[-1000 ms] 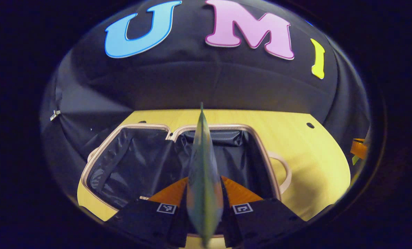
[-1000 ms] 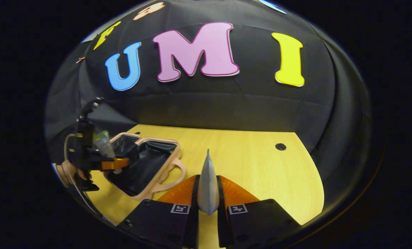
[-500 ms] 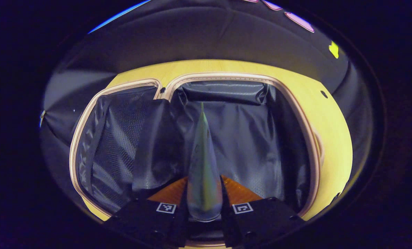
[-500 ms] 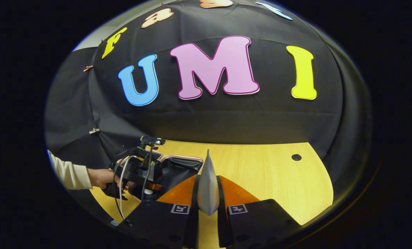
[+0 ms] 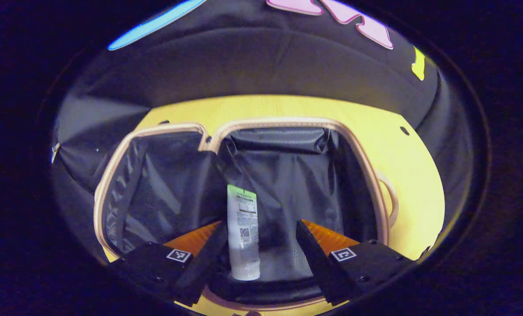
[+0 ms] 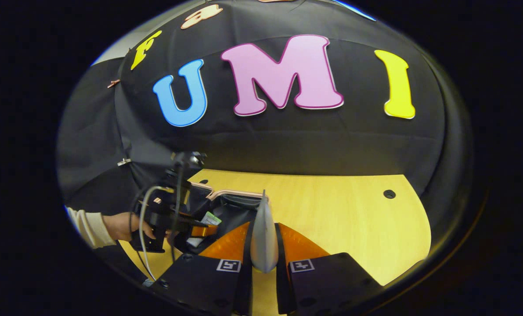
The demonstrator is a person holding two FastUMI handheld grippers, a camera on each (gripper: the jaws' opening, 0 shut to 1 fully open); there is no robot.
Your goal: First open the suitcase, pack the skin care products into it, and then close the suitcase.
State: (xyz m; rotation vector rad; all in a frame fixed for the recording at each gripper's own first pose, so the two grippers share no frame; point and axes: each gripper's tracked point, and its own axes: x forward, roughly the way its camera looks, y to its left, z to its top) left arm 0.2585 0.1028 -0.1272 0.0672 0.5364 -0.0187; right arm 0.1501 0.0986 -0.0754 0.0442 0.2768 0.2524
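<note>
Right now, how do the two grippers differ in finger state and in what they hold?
The left gripper has its fingers spread, apart from the green-topped tube lying in the open suitcase. The right gripper is shut on a grey tube, seen edge-on above the table. Both have orange fingers.

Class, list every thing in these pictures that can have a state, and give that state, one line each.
suitcase: open, both halves flat on the table.
green-capped tube: inside the suitcase, released.
left tongs: open, around the tube, not pressing it.
right tongs: shut on a grey tube.
grey tube: held edge-on above the table.
</note>
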